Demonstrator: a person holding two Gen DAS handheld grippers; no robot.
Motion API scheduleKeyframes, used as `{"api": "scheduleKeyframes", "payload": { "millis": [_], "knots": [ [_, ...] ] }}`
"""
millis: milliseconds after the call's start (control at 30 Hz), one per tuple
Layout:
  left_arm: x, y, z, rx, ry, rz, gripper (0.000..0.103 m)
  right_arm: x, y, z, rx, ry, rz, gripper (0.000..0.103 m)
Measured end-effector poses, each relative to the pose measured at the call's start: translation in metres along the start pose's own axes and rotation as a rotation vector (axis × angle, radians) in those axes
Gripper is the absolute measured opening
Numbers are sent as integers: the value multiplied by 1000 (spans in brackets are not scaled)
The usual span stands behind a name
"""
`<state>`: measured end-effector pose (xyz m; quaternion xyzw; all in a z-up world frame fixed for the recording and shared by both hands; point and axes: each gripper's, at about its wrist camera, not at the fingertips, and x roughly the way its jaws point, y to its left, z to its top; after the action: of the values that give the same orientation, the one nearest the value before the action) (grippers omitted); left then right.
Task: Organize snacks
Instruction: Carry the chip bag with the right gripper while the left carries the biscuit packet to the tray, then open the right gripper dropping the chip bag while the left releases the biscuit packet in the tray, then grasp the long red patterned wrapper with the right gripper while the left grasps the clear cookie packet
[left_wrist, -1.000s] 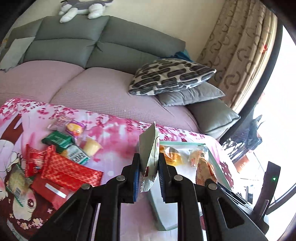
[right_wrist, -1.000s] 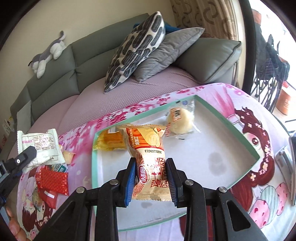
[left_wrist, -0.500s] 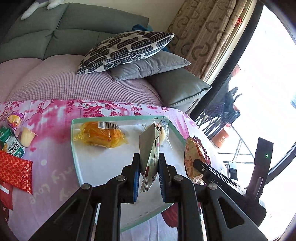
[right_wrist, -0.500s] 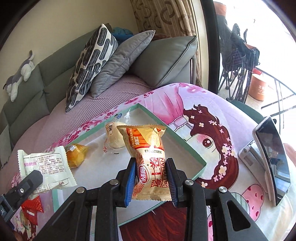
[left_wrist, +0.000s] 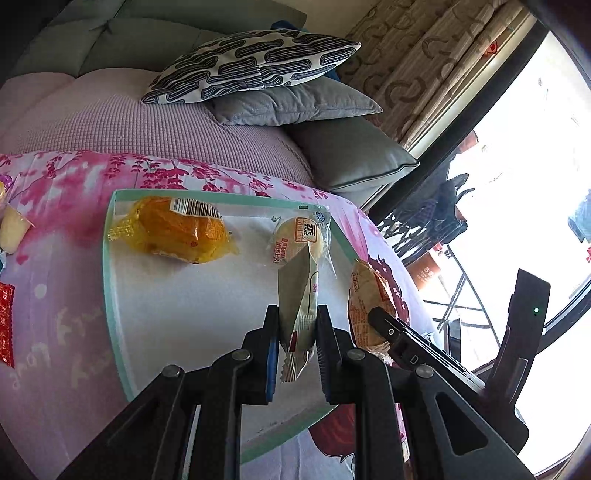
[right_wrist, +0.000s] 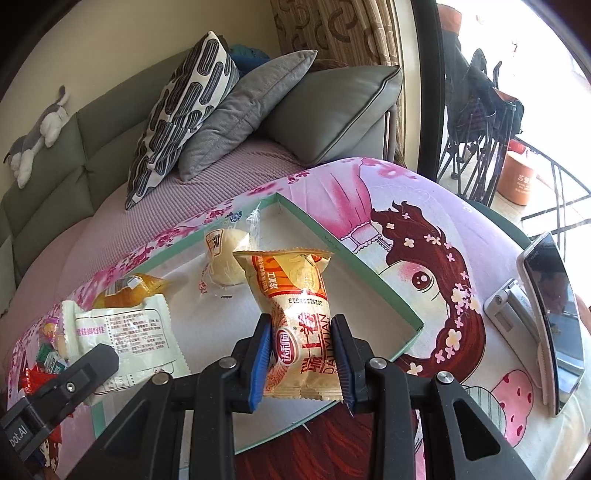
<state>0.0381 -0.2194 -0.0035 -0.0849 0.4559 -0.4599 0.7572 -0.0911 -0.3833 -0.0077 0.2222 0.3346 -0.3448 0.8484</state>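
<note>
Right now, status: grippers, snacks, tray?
Left gripper shut on white packet, right gripper shut on orange packet. Both over tray. Tray holds yellow cake and bun; centre bare.

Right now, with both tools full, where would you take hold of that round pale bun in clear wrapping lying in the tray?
Grip the round pale bun in clear wrapping across its domed middle, coming from above. It lies flat on the white, green-rimmed tray near the far corner, so the walls probably block side approaches. The crinkled wrapper tail looks too flimsy to hold reliably.
</note>
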Motion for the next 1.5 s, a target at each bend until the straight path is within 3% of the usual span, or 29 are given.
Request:
{"api": "scheduleKeyframes", "payload": {
  "millis": [333,400,500,600,767,867,967,1200,1500],
  "knots": [
    [11,25,-3,-86,51,58,20,2,5,0,-14,13,0,35],
    [11,27,-4,-85,57,101,24,2,7,0,-19,14,8,37],
    [12,29,-4,-82,72,144,31,2,12,-1,-40,17,4,52],
    [9,29,-4,-60,80,194,42,1,16,-2,-62,19,-3,56],
    [-1,24,-1,-19,81,281,64,1,24,-4,-103,28,-18,76],
    [-10,21,1,17,67,364,74,0,28,-5,-121,28,-18,86],
    [-17,21,4,50,40,467,81,-1,32,-6,-139,25,-16,90],
    [-28,34,2,126,-9,767,84,-4,44,-8,-186,15,-5,101],
    [-56,50,-3,67,-86,942,84,-15,74,-15,-259,-16,53,103]
  ]
}}
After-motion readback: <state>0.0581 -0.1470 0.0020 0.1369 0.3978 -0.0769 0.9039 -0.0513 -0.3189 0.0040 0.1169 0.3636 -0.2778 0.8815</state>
